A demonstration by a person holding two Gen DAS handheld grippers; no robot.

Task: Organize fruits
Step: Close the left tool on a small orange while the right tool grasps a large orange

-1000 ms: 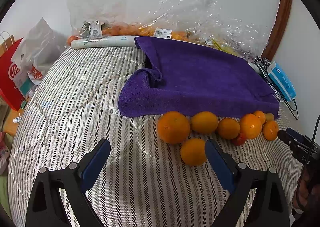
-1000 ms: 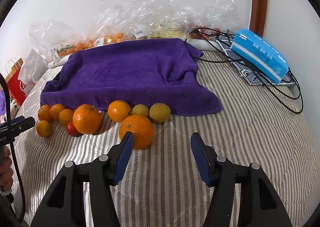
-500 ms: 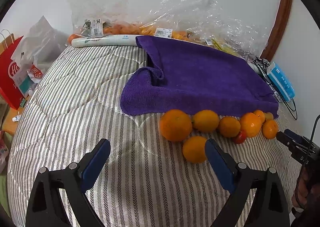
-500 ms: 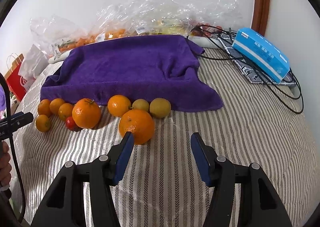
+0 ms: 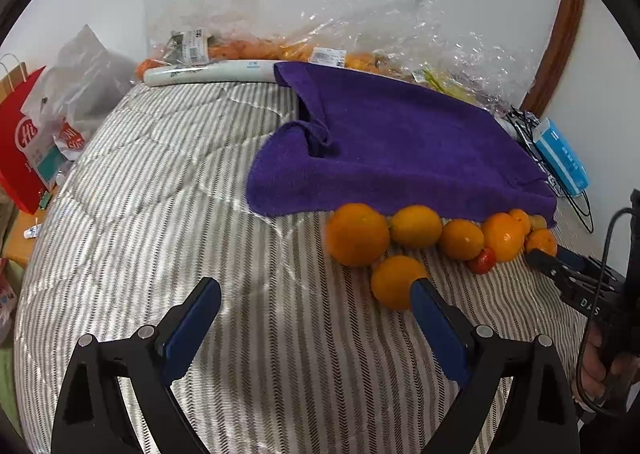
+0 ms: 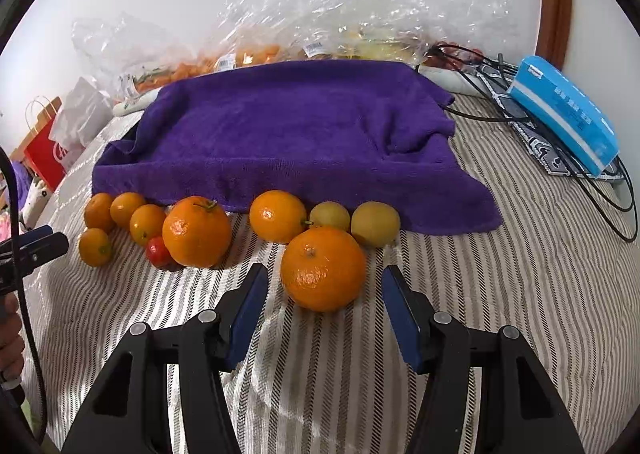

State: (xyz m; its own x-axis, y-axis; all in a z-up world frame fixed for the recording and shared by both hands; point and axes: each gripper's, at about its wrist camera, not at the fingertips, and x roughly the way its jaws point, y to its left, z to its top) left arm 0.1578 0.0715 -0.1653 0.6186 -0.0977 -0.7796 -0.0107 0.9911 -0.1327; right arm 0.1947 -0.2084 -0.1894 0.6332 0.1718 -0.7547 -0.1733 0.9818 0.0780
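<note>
Fruits lie loose in a row on the striped bed cover (image 6: pixel 500 294), strung along the near hem of a purple towel (image 6: pixel 296 134), the row's long axis running left to right in the right wrist view. At its right end sit two yellow-green plums (image 6: pixel 375 223), then a mandarin (image 6: pixel 277 216), a stemmed orange (image 6: pixel 197 231) with its stalk up, a small red tomato (image 6: pixel 158 251) touching it, and four small kumquat-like oranges (image 6: pixel 120 214). One large orange (image 6: pixel 323 268) sits apart, in front of the row, its navel tilted toward the camera. The right tongs (image 6: pixel 325 296) stand wide, one finger on each side of this orange, not touching it. The left tongs (image 5: pixel 314 308) stand wide too, over bare cover, with the right finger in front of a small orange (image 5: pixel 394 280). Behind the towel, clear plastic bags (image 6: pixel 320 14) hold more orange and yellow fruit. A blue tissue pack (image 6: pixel 564 114) rests on cables at right.
</note>
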